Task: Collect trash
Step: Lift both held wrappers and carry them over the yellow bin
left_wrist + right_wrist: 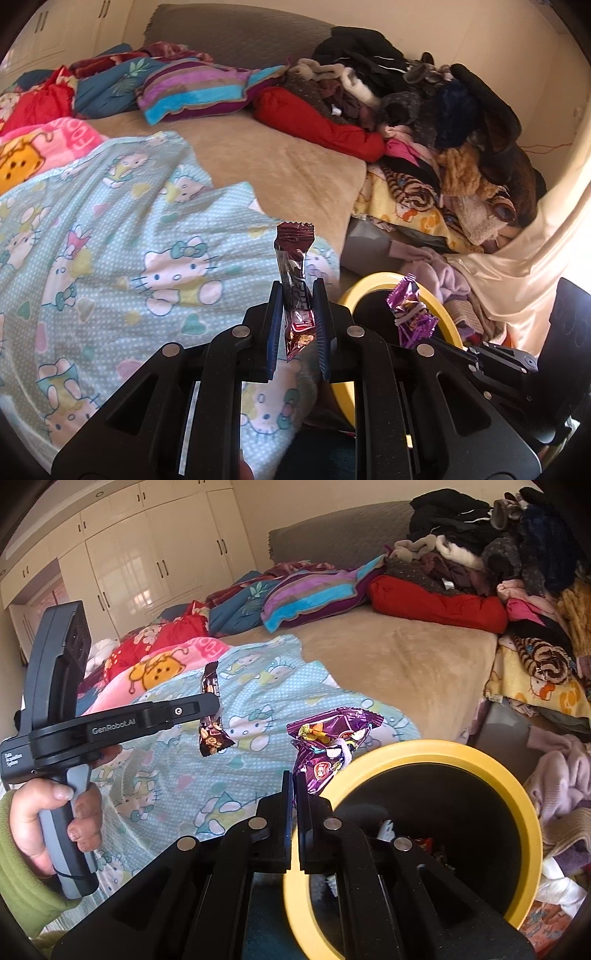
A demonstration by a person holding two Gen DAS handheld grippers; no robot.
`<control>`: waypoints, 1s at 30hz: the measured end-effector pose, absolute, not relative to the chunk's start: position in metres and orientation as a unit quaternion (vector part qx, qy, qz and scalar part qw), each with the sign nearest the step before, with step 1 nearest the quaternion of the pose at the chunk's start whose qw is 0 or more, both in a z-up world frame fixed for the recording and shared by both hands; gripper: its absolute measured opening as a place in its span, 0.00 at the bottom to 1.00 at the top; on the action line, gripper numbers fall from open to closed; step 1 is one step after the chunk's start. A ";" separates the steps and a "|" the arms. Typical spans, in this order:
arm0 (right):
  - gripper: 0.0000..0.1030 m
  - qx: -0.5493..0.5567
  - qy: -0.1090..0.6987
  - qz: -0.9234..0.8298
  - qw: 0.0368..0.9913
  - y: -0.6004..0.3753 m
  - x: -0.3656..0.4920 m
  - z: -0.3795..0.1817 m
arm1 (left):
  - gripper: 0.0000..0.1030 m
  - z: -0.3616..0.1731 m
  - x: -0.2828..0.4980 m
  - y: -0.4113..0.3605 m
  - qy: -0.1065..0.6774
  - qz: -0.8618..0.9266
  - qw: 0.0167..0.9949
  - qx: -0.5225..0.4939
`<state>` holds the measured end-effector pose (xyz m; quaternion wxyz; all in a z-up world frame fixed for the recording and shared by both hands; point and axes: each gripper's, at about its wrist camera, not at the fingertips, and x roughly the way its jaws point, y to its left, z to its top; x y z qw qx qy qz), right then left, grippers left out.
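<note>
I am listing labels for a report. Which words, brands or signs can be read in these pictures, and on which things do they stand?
"GenRobot.AI": side of the left gripper.
Small white print at its rear: too small to read.
Brown wrapper: lettering blurred.
Purple wrapper: red logo, unreadable.
Pink blanket: letters distorted, unclear.

Left tool (298,295) squeezing a brown wrapper (294,280) above the kitty blanket (110,240); purple wrapper (410,314) over yellow bin (447,317) beside it.

Brightly daylit from the right, glare washing out the cream sheet (517,266), sharp centrally, fisheye-bent and vignetted black toward the corners.
</note>
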<state>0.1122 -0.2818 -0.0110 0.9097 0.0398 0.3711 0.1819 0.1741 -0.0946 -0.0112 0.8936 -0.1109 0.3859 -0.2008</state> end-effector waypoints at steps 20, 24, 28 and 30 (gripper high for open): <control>0.02 0.069 0.357 0.147 0.920 -0.333 0.099 0.003 | 0.11 0.004 0.150 -0.148 0.376 -0.262 0.886 -0.077; 0.02 0.075 0.356 0.138 0.921 -0.343 0.097 0.003 | 0.11 0.007 0.145 -0.157 0.372 -0.272 0.885 -0.070; 0.02 0.082 0.354 0.127 0.923 -0.354 0.094 0.003 | 0.11 0.008 0.140 -0.166 0.370 -0.279 0.884 -0.065; 0.02 0.083 0.353 0.123 0.924 -0.357 0.092 0.002 | 0.11 0.008 0.138 -0.170 0.370 -0.283 0.883 -0.062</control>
